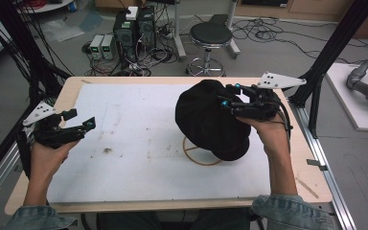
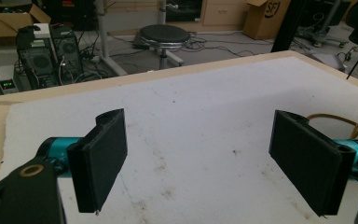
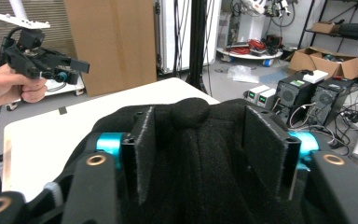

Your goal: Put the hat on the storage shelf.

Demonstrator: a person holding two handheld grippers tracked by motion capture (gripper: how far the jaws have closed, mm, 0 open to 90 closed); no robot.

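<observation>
While both hands rest over the table, the right gripper sits against the upper right side of a black knitted hat. Seen from the right gripper view, the hat fills the space between the two black jaws, its round top knob standing up just beyond them. The jaws stand roughly halfway apart, one on each side of a fold of the fabric; the left pad lies against the cloth, while whether the right pad presses on it cannot be told. No firm clench is visible.

The hat stands on the right half of a white mat that covers most of the wooden table. It is perched on a thin yellowish wire stand, whose ring shows on the mat just below and left of the hat.

The left gripper is held at the left edge of the table, well apart from the hat, pointing towards the centre of the mat. From the left gripper view its jaws are spread wide with nothing but stained mat between them. The wire stand shows at the right edge of that view.

Beyond the table's far edge, a round black stool and computer towers stand on the floor among loose cables.
</observation>
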